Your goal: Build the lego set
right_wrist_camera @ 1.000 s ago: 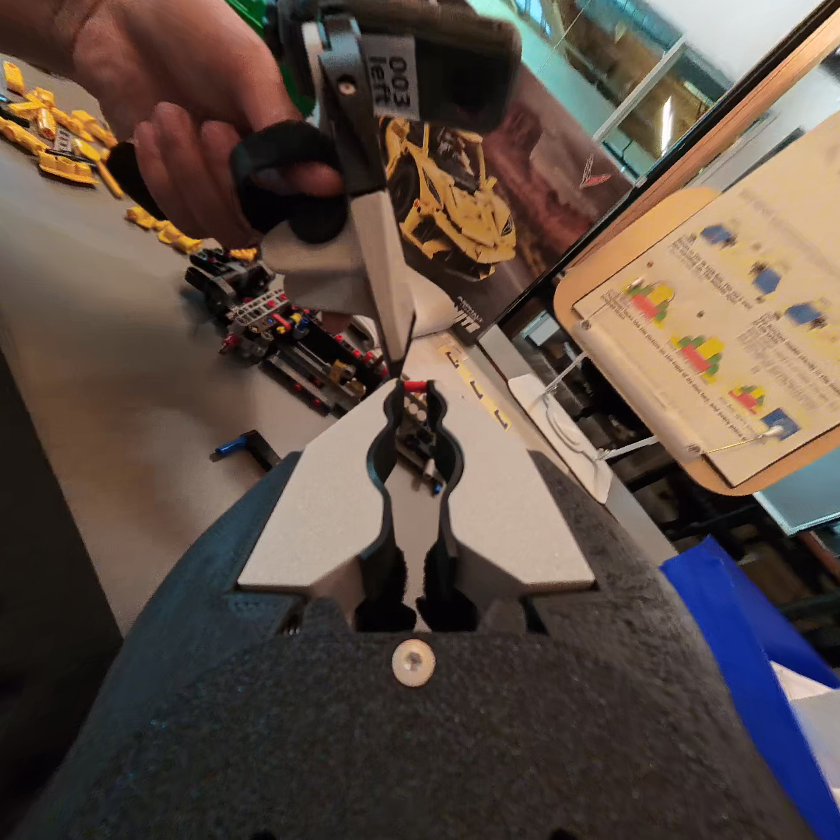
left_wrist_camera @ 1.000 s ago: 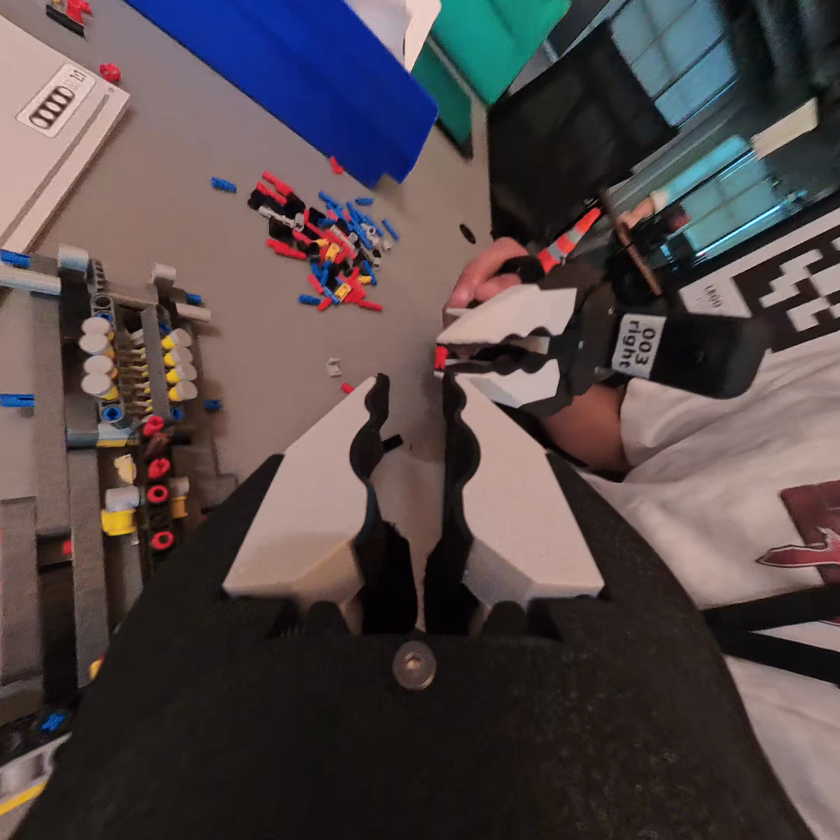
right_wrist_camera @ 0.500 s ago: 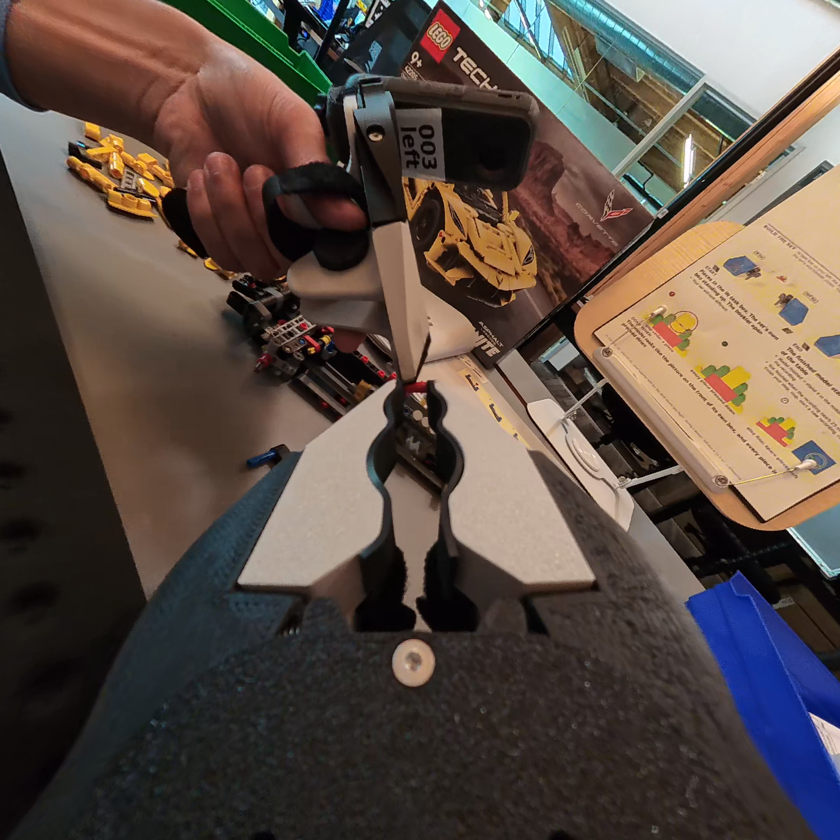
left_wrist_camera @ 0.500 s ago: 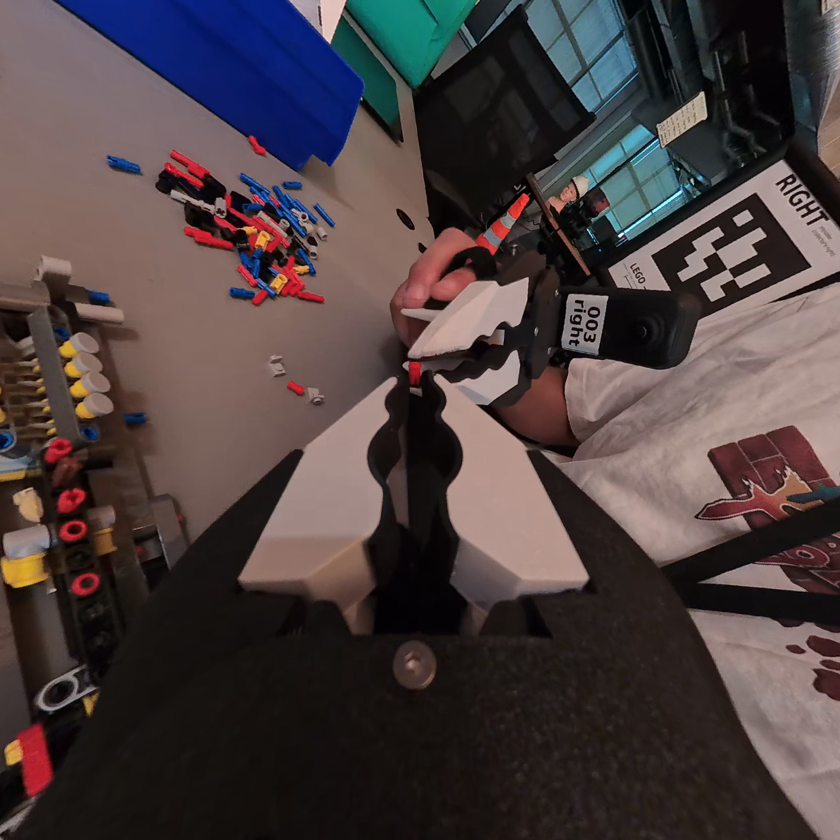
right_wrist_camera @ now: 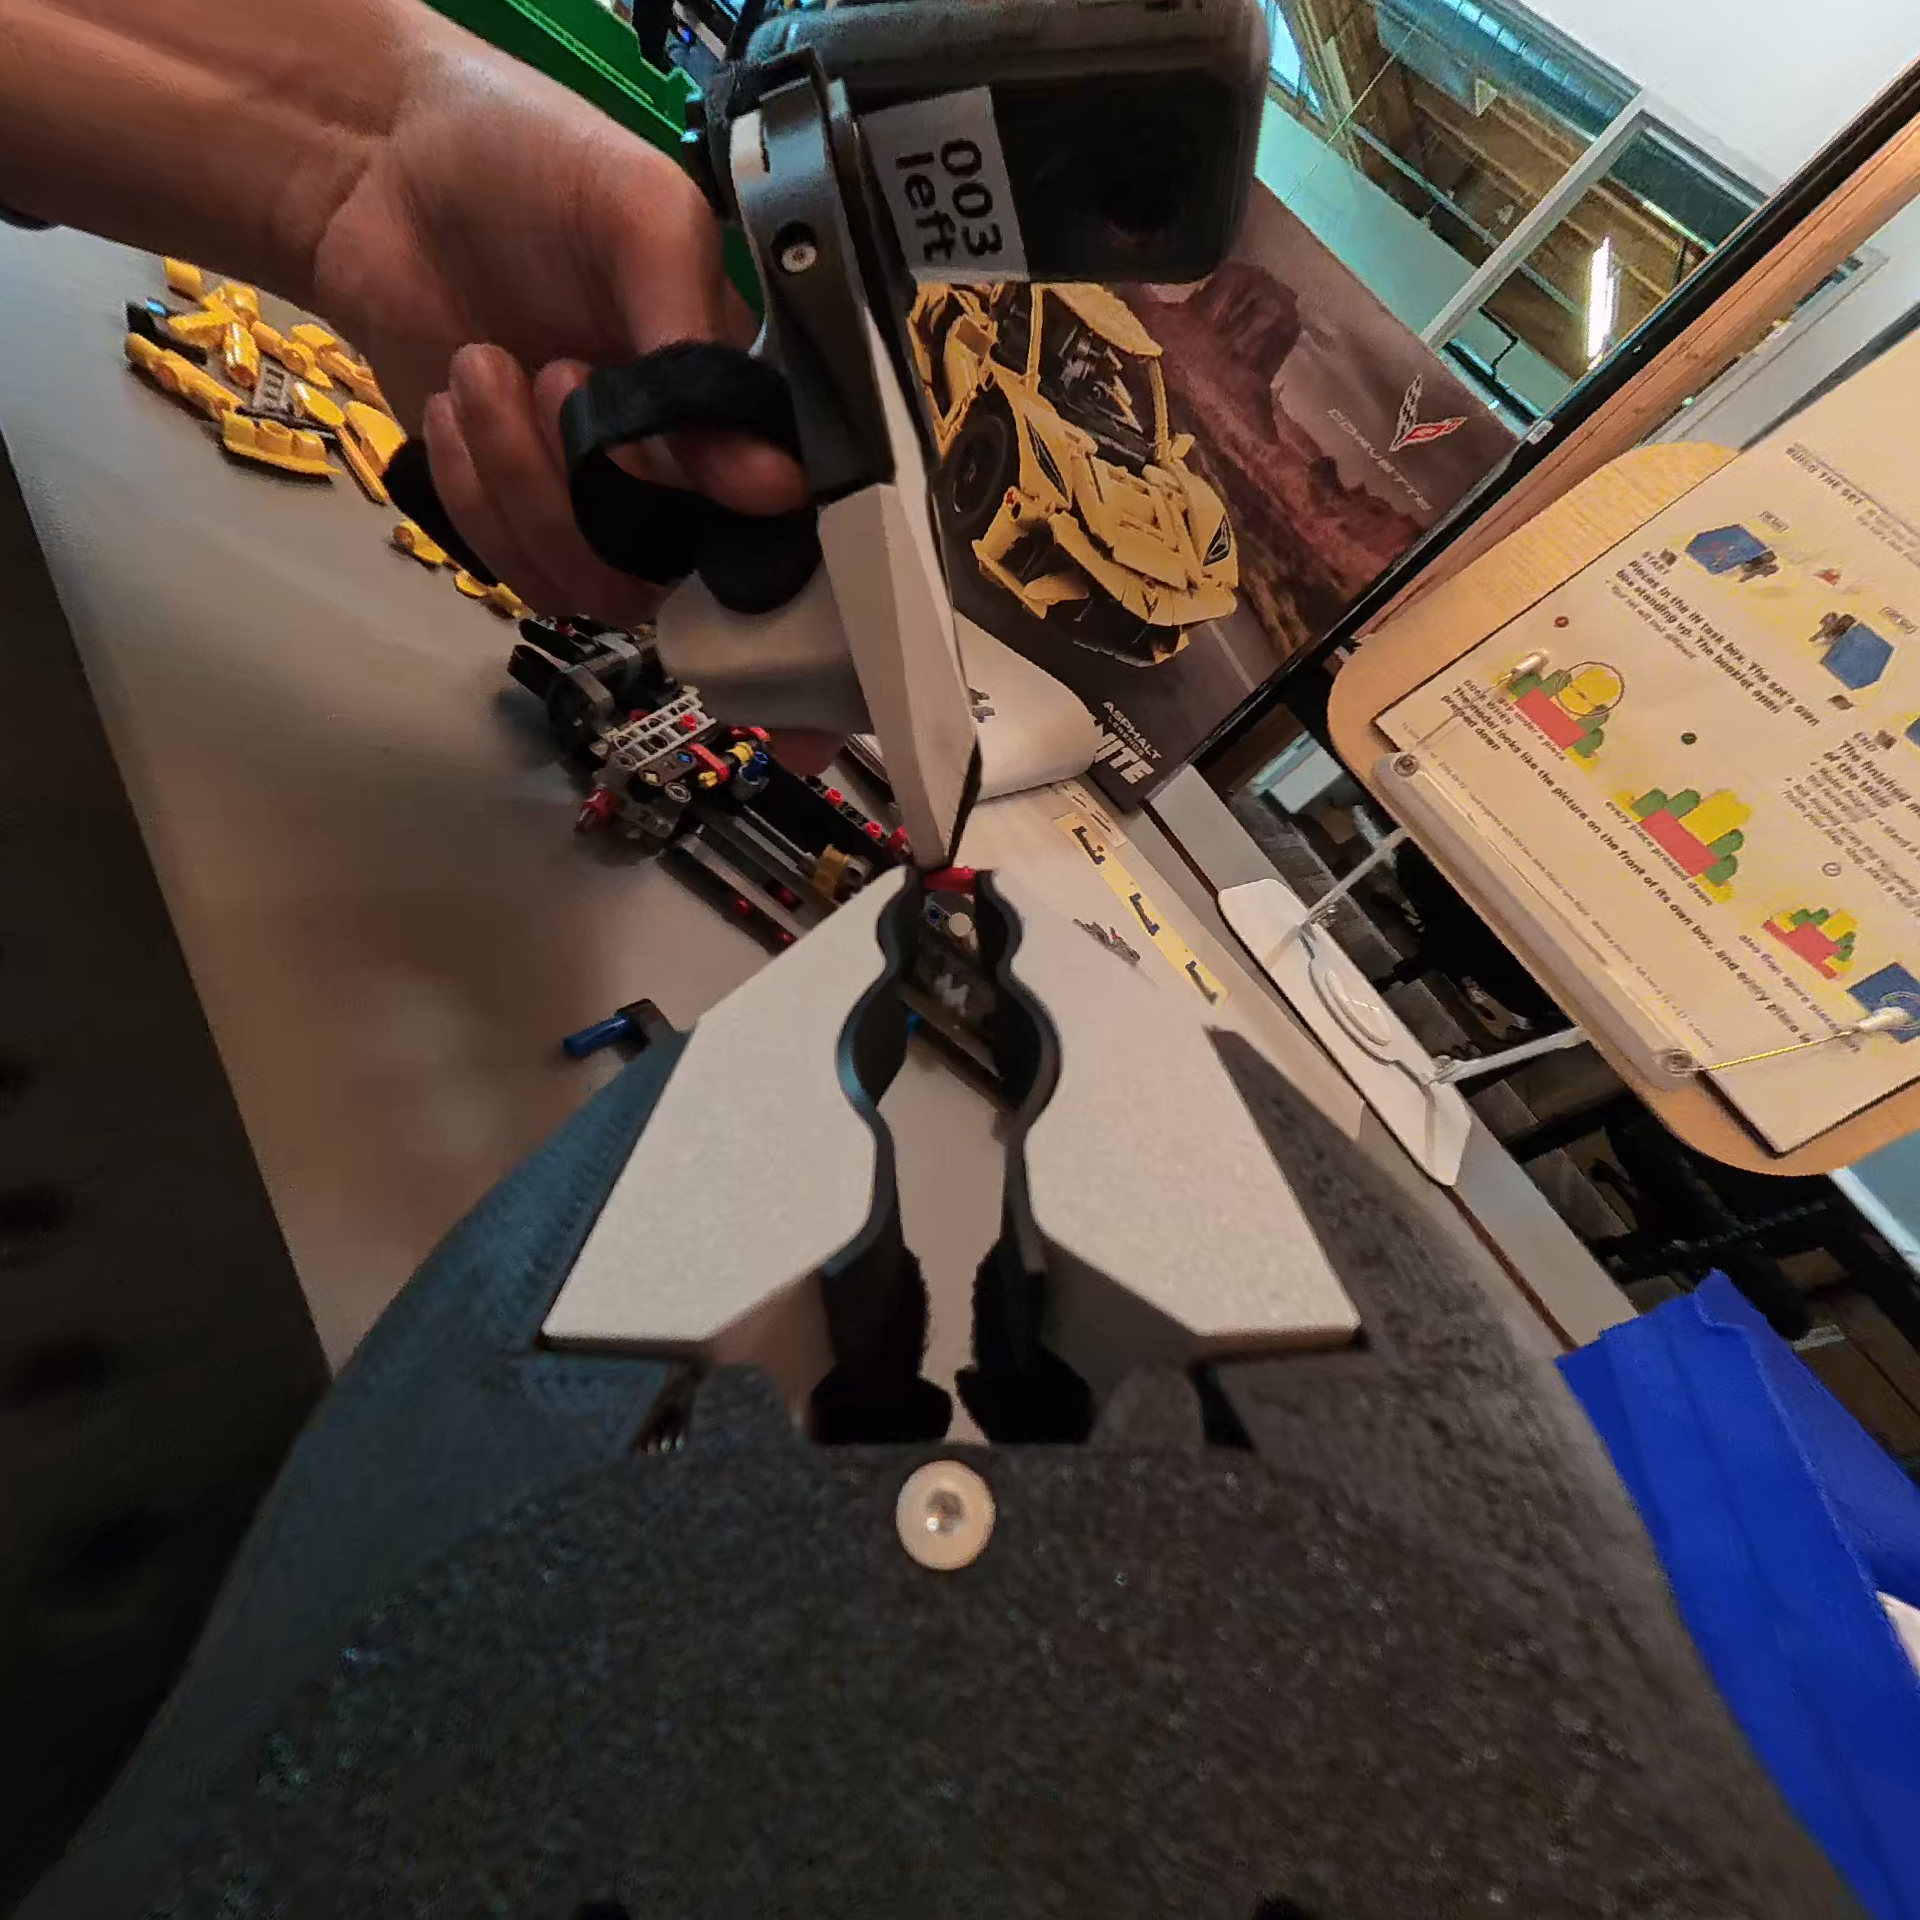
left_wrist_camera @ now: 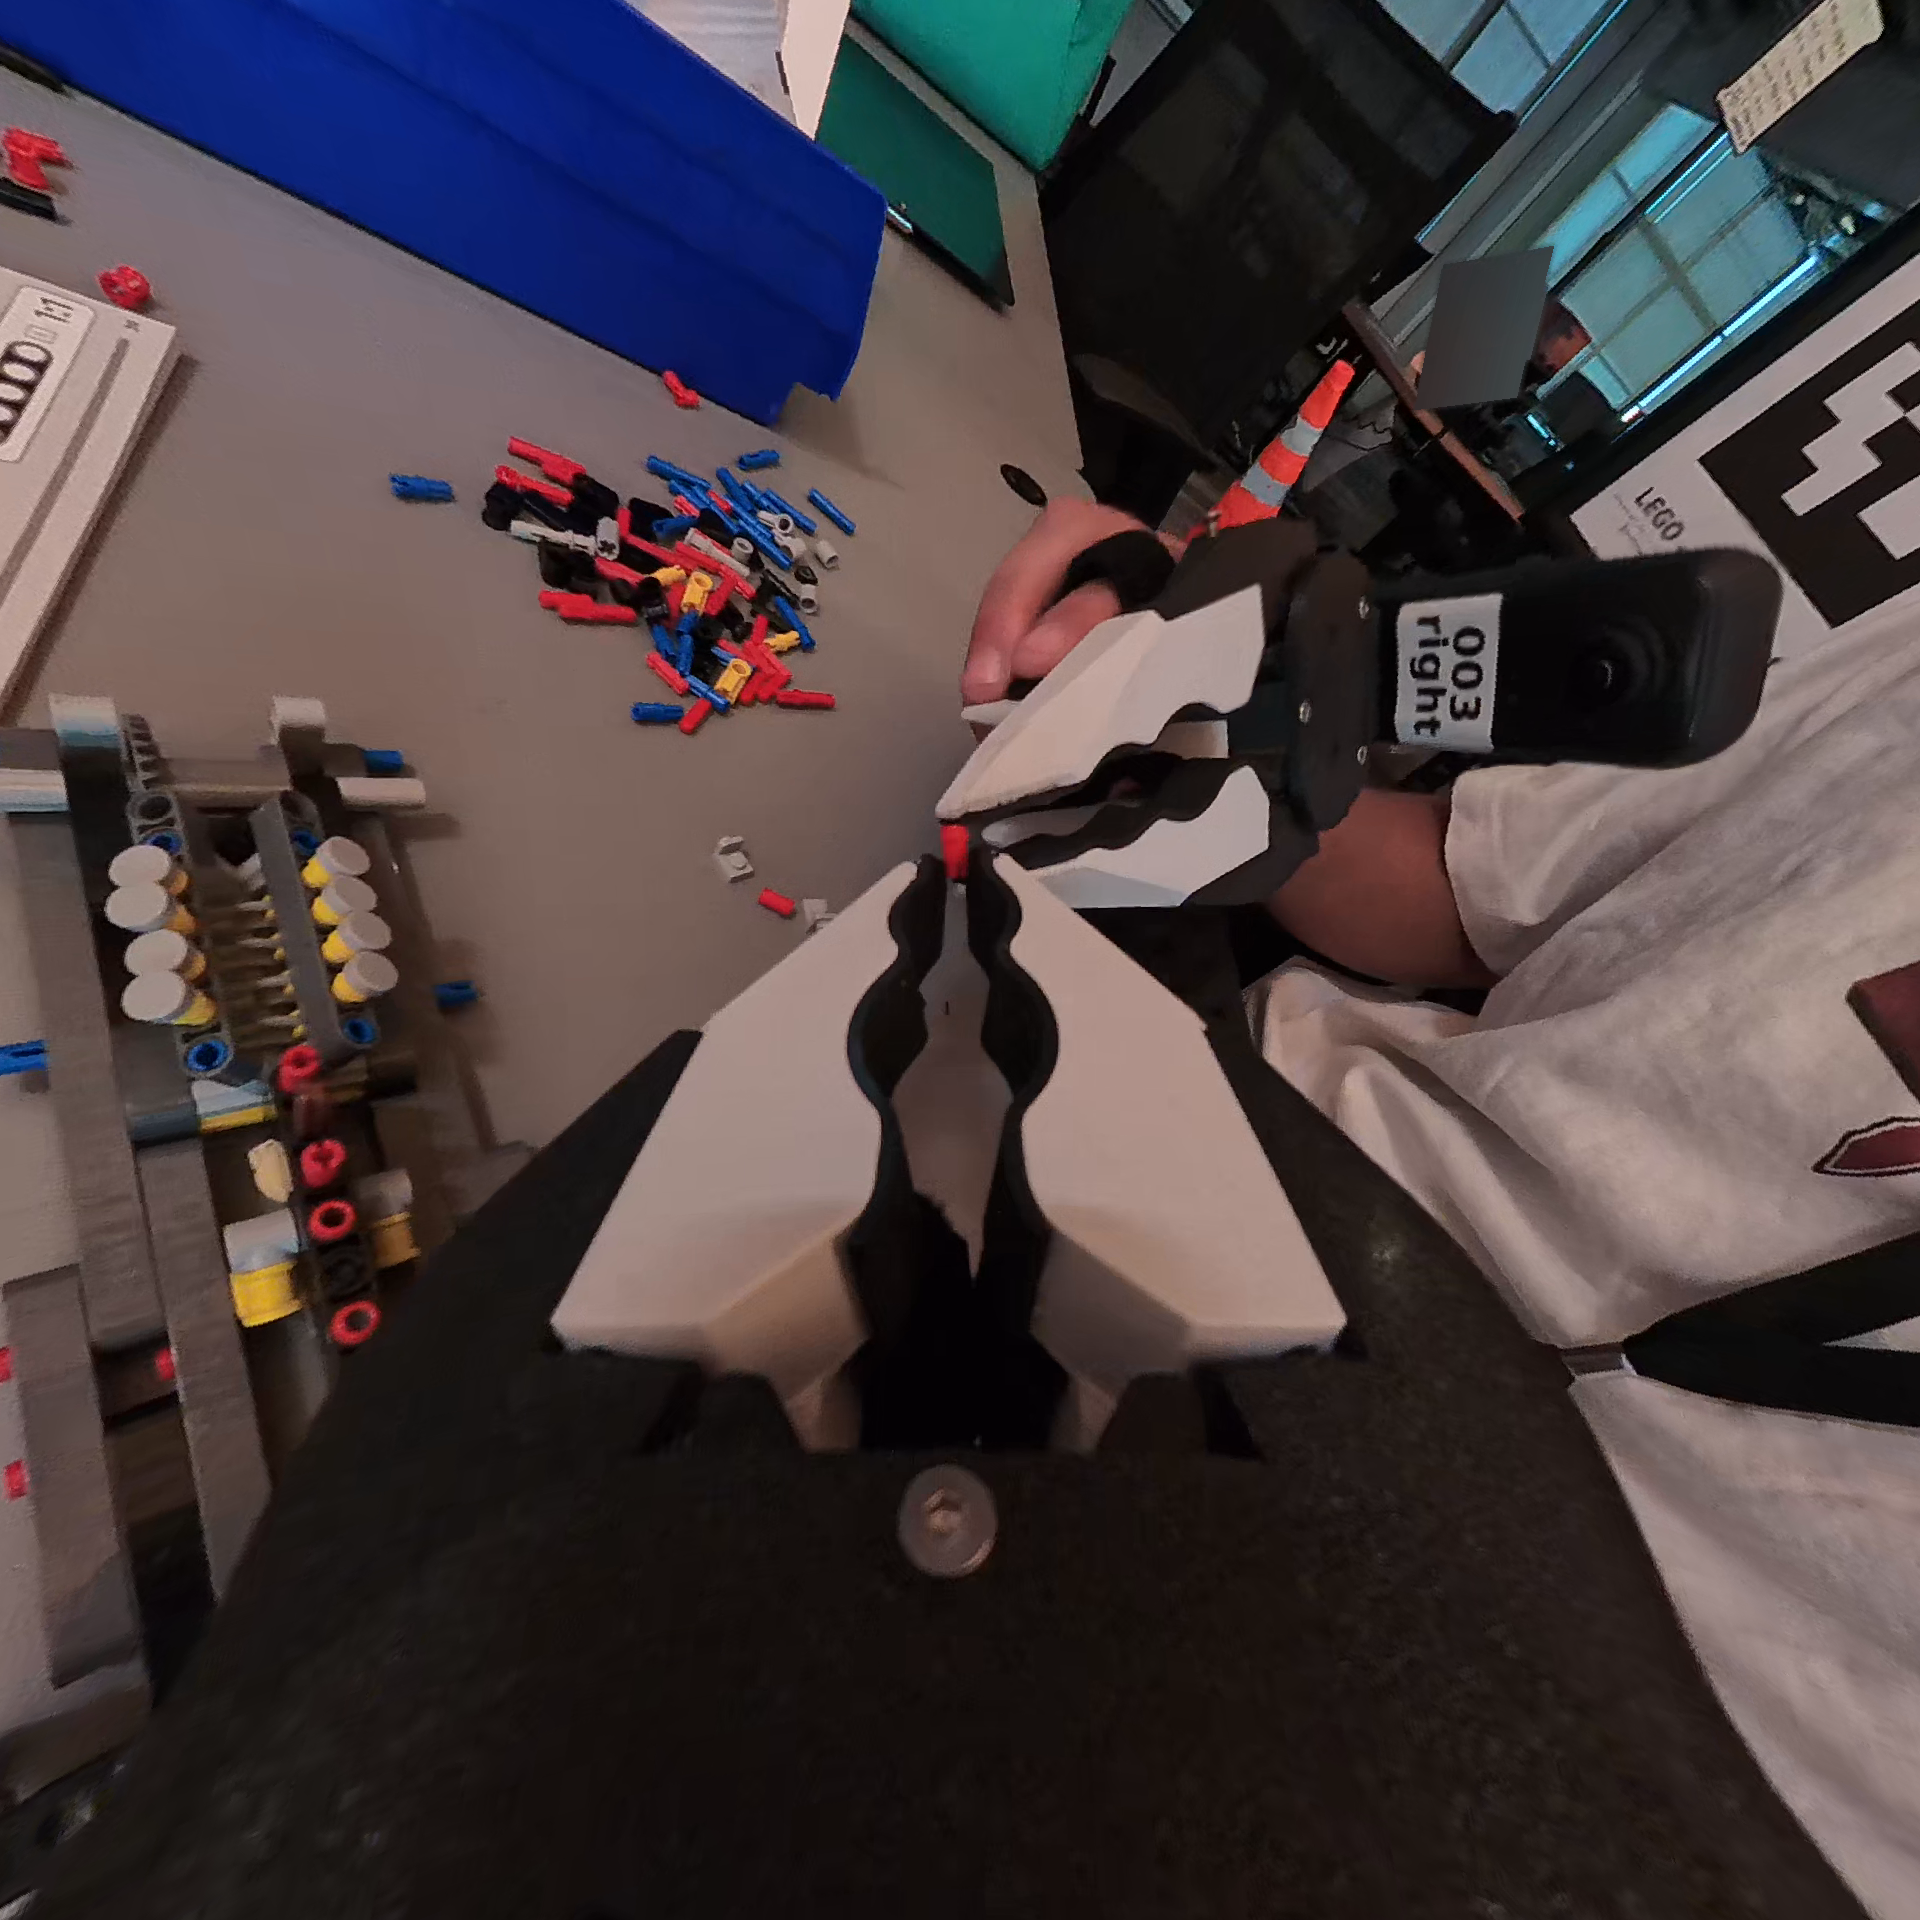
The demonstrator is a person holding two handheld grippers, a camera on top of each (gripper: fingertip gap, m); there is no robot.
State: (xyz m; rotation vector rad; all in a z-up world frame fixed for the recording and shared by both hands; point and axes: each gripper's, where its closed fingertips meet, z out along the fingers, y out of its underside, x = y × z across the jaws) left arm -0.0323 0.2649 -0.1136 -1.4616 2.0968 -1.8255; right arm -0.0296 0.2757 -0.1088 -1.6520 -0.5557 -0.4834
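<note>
A small red pin [left_wrist_camera: 953,847] sits where my two grippers meet above the grey table [left_wrist_camera: 436,644]. My left gripper [left_wrist_camera: 952,875] has its tips closed on the pin. In the right wrist view, my right gripper [right_wrist_camera: 951,885] pinches the same red pin [right_wrist_camera: 951,879] crosswise between its tips. There the left gripper [right_wrist_camera: 940,854] comes down from above, held in a hand, and touches the pin's left end. The right gripper also shows in the left wrist view [left_wrist_camera: 971,816], coming in from the right. The partly built grey chassis [left_wrist_camera: 239,987] lies to the left.
A heap of red, blue and black pins [left_wrist_camera: 686,603] lies mid-table, a blue bin [left_wrist_camera: 520,177] beyond it. In the right wrist view, the chassis [right_wrist_camera: 727,790], yellow panels [right_wrist_camera: 281,395], the set's box [right_wrist_camera: 1122,488] and an instruction board [right_wrist_camera: 1662,727] stand around. A white-shirted torso [left_wrist_camera: 1558,1039] is close by. Left and right tips are no more than a few centimetres apart.
My left gripper was open one second ago and has shut at the right gripper's tips, onto the red pin. The right gripper has kept its hold on the pin.
</note>
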